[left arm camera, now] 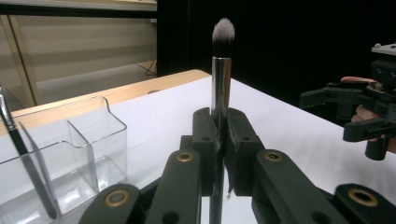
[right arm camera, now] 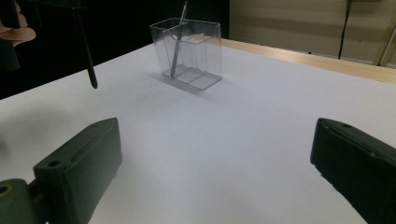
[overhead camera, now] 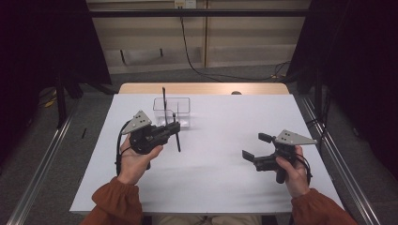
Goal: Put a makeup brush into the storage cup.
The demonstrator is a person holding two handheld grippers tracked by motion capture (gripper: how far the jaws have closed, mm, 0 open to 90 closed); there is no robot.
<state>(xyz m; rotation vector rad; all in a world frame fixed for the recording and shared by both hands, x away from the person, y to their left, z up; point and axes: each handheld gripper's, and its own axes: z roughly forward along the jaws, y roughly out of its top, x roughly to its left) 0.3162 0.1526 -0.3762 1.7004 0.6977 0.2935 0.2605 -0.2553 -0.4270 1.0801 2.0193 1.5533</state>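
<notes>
My left gripper point(overhead camera: 174, 127) is shut on a makeup brush point(overhead camera: 177, 138), held upright just in front of a clear acrylic organizer point(overhead camera: 180, 121). In the left gripper view the jaws pinch the brush's silver ferrule point(left arm camera: 221, 79), with the grey-tipped bristles on top. The brush's dark handle point(right arm camera: 88, 58) hangs above the table. A thin dark brush point(overhead camera: 164, 100) leans inside the organizer point(left arm camera: 88, 154) point(right arm camera: 196, 56). At the right of the table my right gripper point(overhead camera: 256, 146) stands open, its jaws wide apart over bare table point(right arm camera: 217, 140) with nothing between them.
The white table top point(overhead camera: 211, 173) has a wooden strip point(overhead camera: 202, 88) along its far edge. Metal rails point(overhead camera: 338, 159) run along both sides of the table. Dark curtains hang left and right, and a cable point(overhead camera: 197, 65) lies on the floor behind.
</notes>
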